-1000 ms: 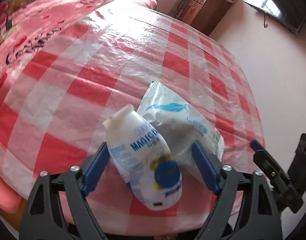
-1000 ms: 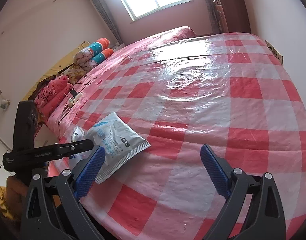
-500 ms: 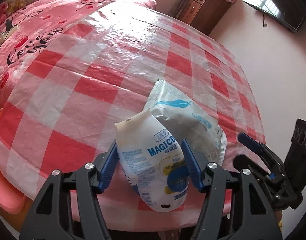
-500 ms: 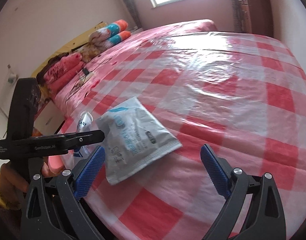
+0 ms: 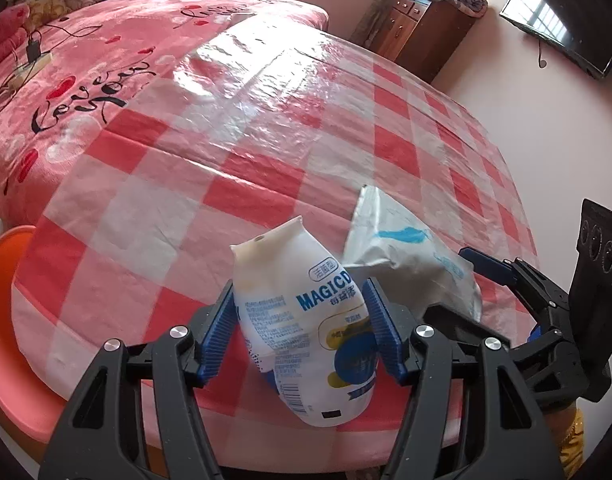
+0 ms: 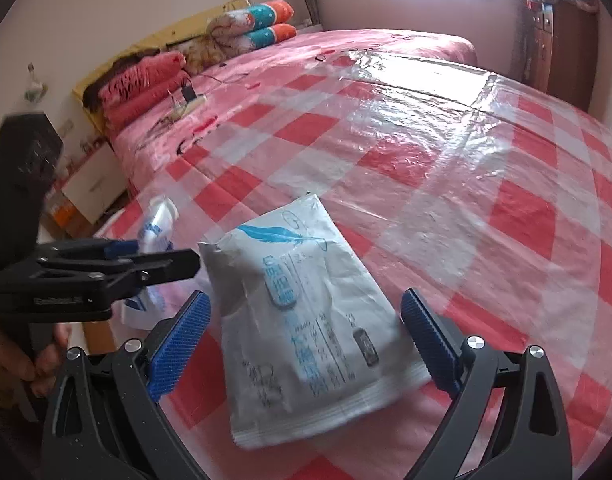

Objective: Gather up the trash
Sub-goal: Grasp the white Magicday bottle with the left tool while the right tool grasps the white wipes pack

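Here the left gripper (image 5: 302,334) is clamped on a crumpled white plastic pouch with blue lettering (image 5: 306,328) at the red-checked bedcover's (image 5: 234,152) near edge; the right gripper (image 6: 306,344), jaws apart, straddles a flat grey-white wipes packet (image 6: 302,320) lying beside it.

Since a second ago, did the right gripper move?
Yes. The right gripper came closer to the grey packet on the checked sheet; its open jaws now straddle it.
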### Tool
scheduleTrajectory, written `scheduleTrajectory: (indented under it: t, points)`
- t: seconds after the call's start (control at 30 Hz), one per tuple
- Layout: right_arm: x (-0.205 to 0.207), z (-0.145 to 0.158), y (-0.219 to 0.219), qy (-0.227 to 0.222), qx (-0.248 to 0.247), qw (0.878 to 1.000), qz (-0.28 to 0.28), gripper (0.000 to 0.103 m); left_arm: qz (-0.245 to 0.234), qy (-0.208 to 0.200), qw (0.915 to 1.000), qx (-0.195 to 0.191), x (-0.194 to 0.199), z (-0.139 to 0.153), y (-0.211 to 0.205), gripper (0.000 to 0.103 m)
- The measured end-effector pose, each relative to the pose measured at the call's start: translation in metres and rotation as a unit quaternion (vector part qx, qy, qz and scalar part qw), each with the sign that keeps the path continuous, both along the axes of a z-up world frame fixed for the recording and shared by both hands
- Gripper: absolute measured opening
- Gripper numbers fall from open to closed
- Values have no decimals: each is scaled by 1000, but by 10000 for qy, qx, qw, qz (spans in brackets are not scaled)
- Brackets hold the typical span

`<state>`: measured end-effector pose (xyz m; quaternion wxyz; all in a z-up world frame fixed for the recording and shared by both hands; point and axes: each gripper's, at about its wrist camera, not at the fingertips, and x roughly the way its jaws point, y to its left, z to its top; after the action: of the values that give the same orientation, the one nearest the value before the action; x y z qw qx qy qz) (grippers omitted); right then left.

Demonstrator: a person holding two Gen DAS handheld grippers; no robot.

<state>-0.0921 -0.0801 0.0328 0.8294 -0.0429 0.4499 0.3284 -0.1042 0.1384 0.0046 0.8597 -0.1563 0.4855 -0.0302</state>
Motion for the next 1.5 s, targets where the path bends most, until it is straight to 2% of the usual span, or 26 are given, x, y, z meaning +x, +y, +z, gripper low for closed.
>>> scheduleTrajectory:
  t: [0.6,0.8,1.07,1.5]
  points:
    - [8,-12,47,-378,-781,9956,351,98,75,-128,9992,377,8,1,18,63]
    - [10,-13,48,-397,-796,9954,341,97,70,-206,9985,499,7,2,23,63]
    - [7,-11,46,-490,-780,9954,247,82,10,-311,9976,618,5,4,25,63]
    - [-5,-6,41,-655,-738,9951,-33,73,-88,-439,9963,739,0,5,26,63]
